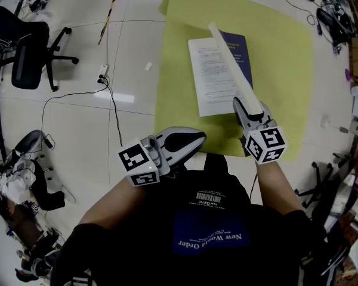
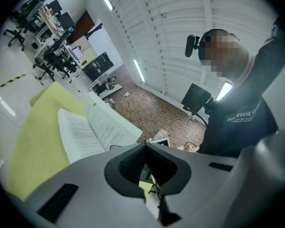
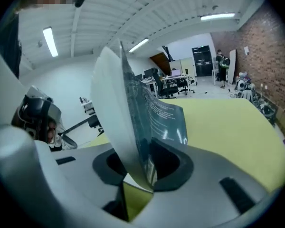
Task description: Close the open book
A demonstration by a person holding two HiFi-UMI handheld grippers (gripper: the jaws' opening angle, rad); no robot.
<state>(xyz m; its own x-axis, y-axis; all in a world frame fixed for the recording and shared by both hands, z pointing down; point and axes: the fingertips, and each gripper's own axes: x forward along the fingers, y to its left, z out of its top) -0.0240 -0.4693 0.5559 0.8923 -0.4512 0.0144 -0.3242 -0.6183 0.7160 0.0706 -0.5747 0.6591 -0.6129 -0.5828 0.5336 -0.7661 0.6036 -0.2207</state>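
The open book with white pages and a dark blue cover [image 1: 210,79] lies on the yellow mat [image 1: 286,70]. The right gripper [image 1: 243,104] pinches its raised part. The left gripper [image 1: 198,139] is pressed together, empty.

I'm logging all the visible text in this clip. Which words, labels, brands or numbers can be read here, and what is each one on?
"New World Order": on the person's black shirt, also partly seen in the left gripper view.
Too small to read: the print on the barcode label on that shirt.
Too small or blurred to read: the print on the pages and dark cover of the open book.
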